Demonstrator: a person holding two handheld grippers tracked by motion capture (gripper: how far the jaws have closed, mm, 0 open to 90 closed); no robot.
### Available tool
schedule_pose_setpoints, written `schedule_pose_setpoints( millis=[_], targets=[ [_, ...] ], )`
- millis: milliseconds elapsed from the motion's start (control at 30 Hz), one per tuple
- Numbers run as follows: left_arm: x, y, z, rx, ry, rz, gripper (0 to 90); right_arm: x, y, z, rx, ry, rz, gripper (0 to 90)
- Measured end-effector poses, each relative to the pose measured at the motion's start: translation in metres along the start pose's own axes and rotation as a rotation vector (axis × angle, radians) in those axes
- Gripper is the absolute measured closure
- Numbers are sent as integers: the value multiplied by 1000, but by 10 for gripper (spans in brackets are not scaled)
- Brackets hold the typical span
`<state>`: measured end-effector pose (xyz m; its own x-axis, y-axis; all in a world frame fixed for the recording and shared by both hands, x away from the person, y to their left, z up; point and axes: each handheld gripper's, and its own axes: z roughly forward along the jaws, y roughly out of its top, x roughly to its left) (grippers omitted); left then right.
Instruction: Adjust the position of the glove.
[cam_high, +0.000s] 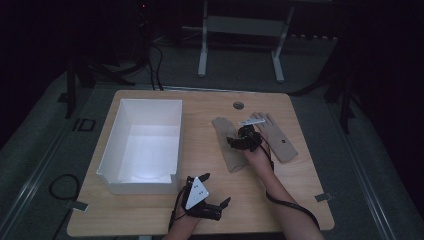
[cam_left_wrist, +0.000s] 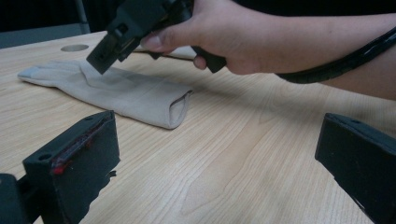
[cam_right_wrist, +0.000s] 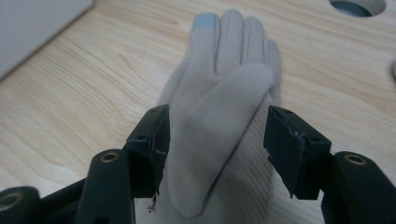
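My right claw (cam_right_wrist: 215, 149) straddles the left glove (cam_right_wrist: 219, 116), jaws apart with the thumb between them, not yet pinched; the glove lies flat just right of the white box (cam_high: 142, 145). My left claw (cam_left_wrist: 210, 172) waits wide open, holding nothing, near the box's front corner. Closing too high would likely nip only the thumb, so the glove could dangle or slip loose.

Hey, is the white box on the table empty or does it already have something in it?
Empty. In the high view the white box shows only its bare white floor and walls; both gloves, the left glove and the right glove, lie on the table outside it.
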<state>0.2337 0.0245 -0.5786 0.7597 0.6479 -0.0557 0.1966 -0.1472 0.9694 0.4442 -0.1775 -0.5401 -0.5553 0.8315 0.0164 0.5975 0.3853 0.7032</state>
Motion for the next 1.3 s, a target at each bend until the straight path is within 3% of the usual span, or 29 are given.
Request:
schedule_pose_setpoints(
  millis=[233, 367, 600, 733, 933, 1133, 1300],
  targets=[
    [0, 0, 0, 1, -2, 1, 2, -3, -9, 15, 42, -30, 9, 455],
    [0, 0, 0, 1, -2, 1, 1, -2, -13, 16, 26, -48, -22, 508],
    [0, 0, 0, 2, -2, 0, 1, -2, -16, 16, -4, -64, -20, 736],
    [0, 0, 0, 3, -2, -1, 1, -2, -12, 14, 13, -55, 0, 790],
    [0, 0, 0, 4, -3, 0, 2, 0, -3, -3, -35, -22, 64, 800],
    [0, 0, 1, 10, -1, 3, 2, 1, 7, -35, -110, -46, 100, 800],
    [1, 0, 1, 12, 2, -9, 2, 2, 2, -58, -146, -81, 141, 799]
  ],
)
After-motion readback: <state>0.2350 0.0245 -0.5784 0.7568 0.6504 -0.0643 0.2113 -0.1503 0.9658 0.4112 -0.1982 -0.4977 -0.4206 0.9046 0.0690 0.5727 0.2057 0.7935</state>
